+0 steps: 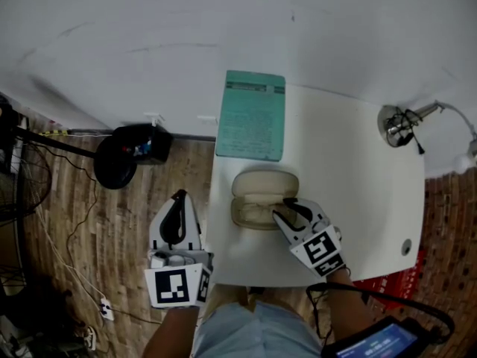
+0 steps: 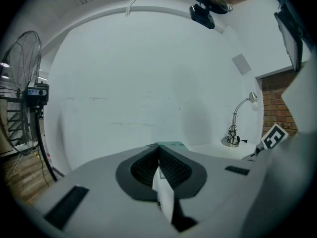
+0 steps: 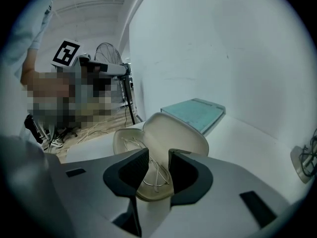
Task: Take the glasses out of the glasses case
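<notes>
A beige glasses case [image 1: 262, 183] lies open in the middle of the white table [image 1: 358, 200], lid tipped toward the far side. Thin wire-framed glasses [image 3: 148, 176] rest in its tray [image 3: 124, 142]. My right gripper [image 1: 287, 209] points down into the tray's right end. In the right gripper view its jaws [image 3: 158, 167] stand apart on either side of the glasses, and the pads do not press the frame. My left gripper [image 1: 179, 198] hangs off the table's left edge over the wooden floor. Its pads [image 2: 158, 155] meet with nothing between them.
A green book [image 1: 251, 115] lies just beyond the case at the table's far edge. A small desk lamp [image 1: 402, 123] stands at the far right corner. A black fan [image 1: 123, 155] and cables sit on the floor to the left. A white wall closes the far side.
</notes>
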`<action>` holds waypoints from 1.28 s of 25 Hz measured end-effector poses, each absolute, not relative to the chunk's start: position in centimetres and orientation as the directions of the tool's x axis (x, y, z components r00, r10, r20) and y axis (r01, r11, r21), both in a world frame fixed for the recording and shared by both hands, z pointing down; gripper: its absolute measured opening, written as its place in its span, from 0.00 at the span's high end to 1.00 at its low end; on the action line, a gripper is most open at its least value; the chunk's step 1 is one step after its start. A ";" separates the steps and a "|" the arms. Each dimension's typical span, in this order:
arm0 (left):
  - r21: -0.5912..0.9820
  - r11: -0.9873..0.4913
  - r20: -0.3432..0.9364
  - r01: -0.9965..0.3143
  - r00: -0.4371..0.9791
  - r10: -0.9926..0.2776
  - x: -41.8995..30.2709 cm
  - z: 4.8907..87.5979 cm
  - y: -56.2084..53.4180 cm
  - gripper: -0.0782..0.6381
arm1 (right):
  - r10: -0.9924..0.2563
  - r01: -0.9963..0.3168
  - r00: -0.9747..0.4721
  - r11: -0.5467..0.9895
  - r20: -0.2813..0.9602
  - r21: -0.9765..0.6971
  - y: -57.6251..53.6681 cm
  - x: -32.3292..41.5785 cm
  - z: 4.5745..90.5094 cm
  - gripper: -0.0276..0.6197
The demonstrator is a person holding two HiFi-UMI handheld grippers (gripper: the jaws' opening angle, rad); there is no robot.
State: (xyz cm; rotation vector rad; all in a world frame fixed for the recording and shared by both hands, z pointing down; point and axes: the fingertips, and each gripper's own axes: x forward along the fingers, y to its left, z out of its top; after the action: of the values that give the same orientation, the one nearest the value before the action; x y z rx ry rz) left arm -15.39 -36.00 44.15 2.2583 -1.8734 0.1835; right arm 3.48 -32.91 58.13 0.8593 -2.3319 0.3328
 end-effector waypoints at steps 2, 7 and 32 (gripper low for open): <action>0.075 -0.175 0.224 -0.982 0.188 -0.956 -15.4 44.2 -36.0 0.88 | -0.489 -0.644 -0.587 0.765 0.645 -0.007 -32.7 3.4 58.5 0.74; 0.072 -0.172 0.225 -0.982 0.184 -0.957 -15.5 44.1 -36.0 0.88 | -0.476 -0.623 -0.574 0.782 0.666 0.021 -32.3 3.4 59.2 0.75; 0.055 -0.160 0.232 -0.985 0.169 -0.958 -15.6 44.2 -35.9 0.88 | -0.372 -0.506 -0.524 0.860 0.766 0.071 -31.3 3.2 61.7 0.87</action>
State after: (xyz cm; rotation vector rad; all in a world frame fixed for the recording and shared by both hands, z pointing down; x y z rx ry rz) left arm -15.63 -35.91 44.19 2.2460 -1.8972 0.2114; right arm 3.20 -31.28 61.69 0.6337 -2.1817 0.2019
